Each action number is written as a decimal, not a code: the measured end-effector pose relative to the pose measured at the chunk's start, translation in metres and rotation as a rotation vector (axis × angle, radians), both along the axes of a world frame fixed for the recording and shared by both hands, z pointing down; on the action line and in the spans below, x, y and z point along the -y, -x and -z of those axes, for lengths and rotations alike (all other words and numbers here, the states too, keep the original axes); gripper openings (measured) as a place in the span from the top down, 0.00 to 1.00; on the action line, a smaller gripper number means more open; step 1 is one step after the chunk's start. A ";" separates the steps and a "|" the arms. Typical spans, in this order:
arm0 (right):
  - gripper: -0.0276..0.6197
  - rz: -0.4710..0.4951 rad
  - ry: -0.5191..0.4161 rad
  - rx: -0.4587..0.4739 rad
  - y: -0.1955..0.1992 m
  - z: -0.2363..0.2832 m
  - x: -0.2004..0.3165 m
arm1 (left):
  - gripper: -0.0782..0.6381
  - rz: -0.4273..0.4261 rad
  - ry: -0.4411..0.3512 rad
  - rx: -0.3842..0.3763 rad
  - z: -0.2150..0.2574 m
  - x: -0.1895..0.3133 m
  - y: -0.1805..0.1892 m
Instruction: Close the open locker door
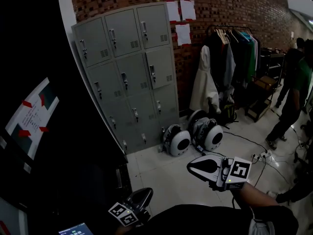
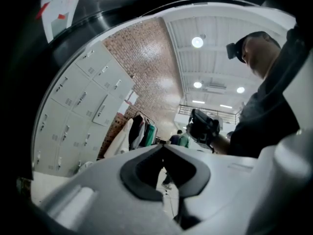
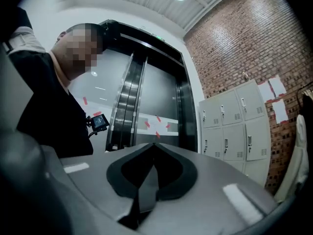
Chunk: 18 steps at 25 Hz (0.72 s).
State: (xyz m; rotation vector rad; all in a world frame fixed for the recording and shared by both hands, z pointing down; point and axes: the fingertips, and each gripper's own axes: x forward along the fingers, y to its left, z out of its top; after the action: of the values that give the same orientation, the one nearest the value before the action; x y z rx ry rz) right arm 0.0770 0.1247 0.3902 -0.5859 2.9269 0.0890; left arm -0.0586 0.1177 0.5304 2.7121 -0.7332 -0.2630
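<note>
Brick room, lockers (image 1: 129, 72) well off; left gripper (image 1: 142, 196) and right gripper (image 1: 195, 166) pinched closed, empty, guessing to nudge the door (image 1: 160, 67).

dim indoor | round ceiling lamps (image 2: 197, 42) glare | fisheye edges dark, warped | near parts blurred

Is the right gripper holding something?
No, the right gripper has its jaws shut together with nothing between them.
</note>
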 end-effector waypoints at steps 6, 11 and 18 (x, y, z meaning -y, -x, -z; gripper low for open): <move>0.95 -0.008 0.048 0.035 -0.098 -0.030 -0.096 | 0.89 -0.062 0.016 -0.002 -0.009 -0.082 -0.116; 0.95 -0.014 0.172 0.059 -0.170 -0.068 -0.149 | 0.89 -0.068 0.064 0.036 -0.023 -0.148 -0.189; 0.95 -0.010 0.170 0.079 -0.177 -0.082 -0.166 | 0.89 0.030 0.018 0.027 -0.005 -0.183 -0.175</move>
State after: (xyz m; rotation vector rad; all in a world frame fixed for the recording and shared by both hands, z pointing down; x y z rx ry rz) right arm 0.2544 0.2909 0.4724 -0.6142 2.8734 -0.1801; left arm 0.1168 0.3011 0.5353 2.6947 -0.7801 -0.2259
